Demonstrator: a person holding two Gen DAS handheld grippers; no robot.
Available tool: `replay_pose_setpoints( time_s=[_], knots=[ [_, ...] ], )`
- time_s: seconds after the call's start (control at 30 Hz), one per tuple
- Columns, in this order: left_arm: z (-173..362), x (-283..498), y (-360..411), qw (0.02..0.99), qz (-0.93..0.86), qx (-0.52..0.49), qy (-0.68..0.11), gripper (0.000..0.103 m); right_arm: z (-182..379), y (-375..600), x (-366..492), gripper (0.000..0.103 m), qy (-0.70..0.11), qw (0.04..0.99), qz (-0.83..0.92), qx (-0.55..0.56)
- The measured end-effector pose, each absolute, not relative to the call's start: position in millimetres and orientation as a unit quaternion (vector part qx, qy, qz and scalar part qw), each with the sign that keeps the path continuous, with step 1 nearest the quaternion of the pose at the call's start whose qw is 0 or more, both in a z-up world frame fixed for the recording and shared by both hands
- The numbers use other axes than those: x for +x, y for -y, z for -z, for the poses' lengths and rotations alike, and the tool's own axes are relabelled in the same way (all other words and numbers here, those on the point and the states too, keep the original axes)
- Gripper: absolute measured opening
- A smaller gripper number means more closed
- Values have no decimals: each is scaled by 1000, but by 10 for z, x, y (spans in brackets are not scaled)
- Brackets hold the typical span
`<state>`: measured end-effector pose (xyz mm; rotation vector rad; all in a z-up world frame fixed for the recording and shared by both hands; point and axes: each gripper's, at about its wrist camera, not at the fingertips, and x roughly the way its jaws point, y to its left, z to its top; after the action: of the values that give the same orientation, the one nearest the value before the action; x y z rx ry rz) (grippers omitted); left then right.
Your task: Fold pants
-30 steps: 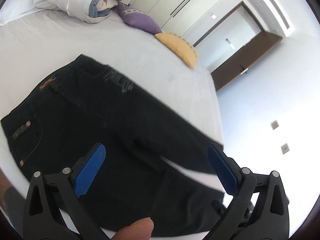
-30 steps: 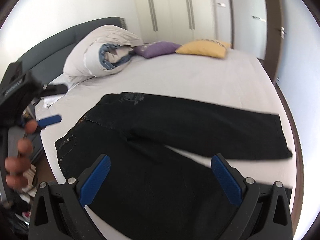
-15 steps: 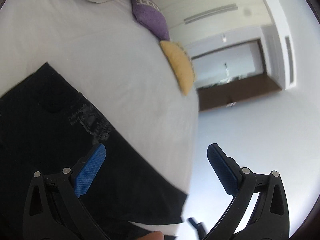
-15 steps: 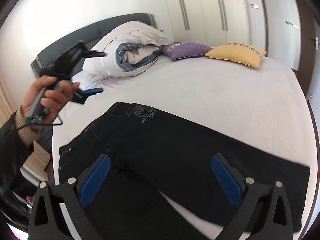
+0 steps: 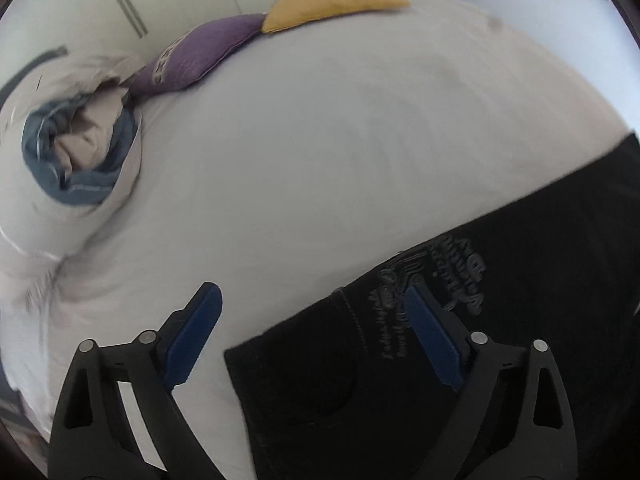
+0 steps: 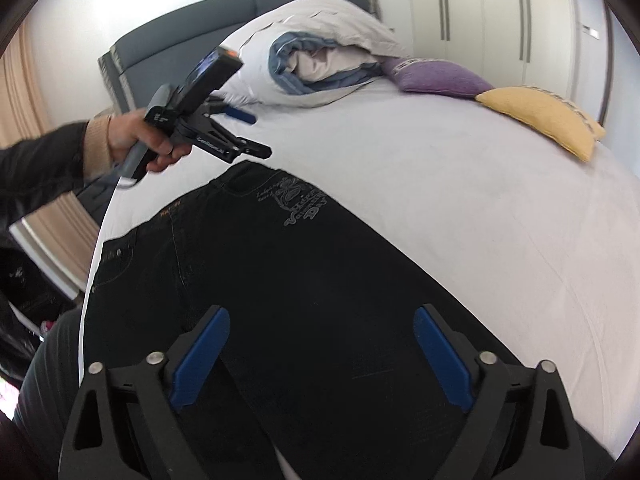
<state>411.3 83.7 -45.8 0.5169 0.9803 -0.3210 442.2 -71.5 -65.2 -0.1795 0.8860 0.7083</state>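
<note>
Black pants [image 6: 304,280] lie flat on the white bed, waistband at the left, legs running to the right. A grey printed emblem [image 6: 302,200] marks the far hip. My left gripper [image 5: 312,316] is open and empty, hovering over the waistband's far corner [image 5: 360,344]. It also shows in the right wrist view [image 6: 252,136], held in a hand above that corner. My right gripper [image 6: 320,336] is open and empty, above the middle of the pants near the crotch.
A rolled white and blue duvet [image 6: 320,56] lies at the head of the bed by the grey headboard [image 6: 180,36]. A purple cushion [image 6: 436,76] and a yellow cushion [image 6: 548,116] lie at the far edge. White sheet [image 6: 460,184] stretches beyond the pants.
My left gripper has swung from the legs to the waistband's far corner. My right gripper has moved closer, over the pants' middle. Both stay open.
</note>
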Motion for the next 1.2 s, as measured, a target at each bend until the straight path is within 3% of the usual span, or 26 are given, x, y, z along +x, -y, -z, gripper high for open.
replay_pose_setpoints(
  time_s=[0.03,0.1,0.53,0.6,0.8,0.93,0.97,1.0,1.07,1.2],
  knots=[
    [531,4156,-820,828,164,258,-470,81,681,702,4464,90,-422,837,-337,-90],
    [852,4281,-812,809,186,266,-490,62,750,682,4567,86,-429,830,-344,-97],
    [1480,4695,-840,740,256,258,-566,60,950,643,4819,77,-440,816,-362,-98],
    [1508,4785,-858,741,256,253,-567,55,949,649,4822,77,-439,814,-367,-101],
    [1713,5042,-902,726,265,240,-588,55,967,680,4924,77,-446,812,-364,-100],
    [1783,5105,-882,724,268,239,-589,49,987,661,5039,75,-450,810,-361,-105],
    [1792,5124,-890,726,267,237,-589,47,996,643,5082,73,-451,810,-359,-107],
    [1760,5041,-873,730,265,235,-584,34,1009,624,5127,73,-452,810,-357,-107],
    [1718,4939,-838,738,269,235,-573,20,1023,555,5245,68,-454,809,-357,-105],
    [1711,4758,-893,755,260,251,-547,13,1108,376,5465,64,-466,801,-358,-114]
  ],
)
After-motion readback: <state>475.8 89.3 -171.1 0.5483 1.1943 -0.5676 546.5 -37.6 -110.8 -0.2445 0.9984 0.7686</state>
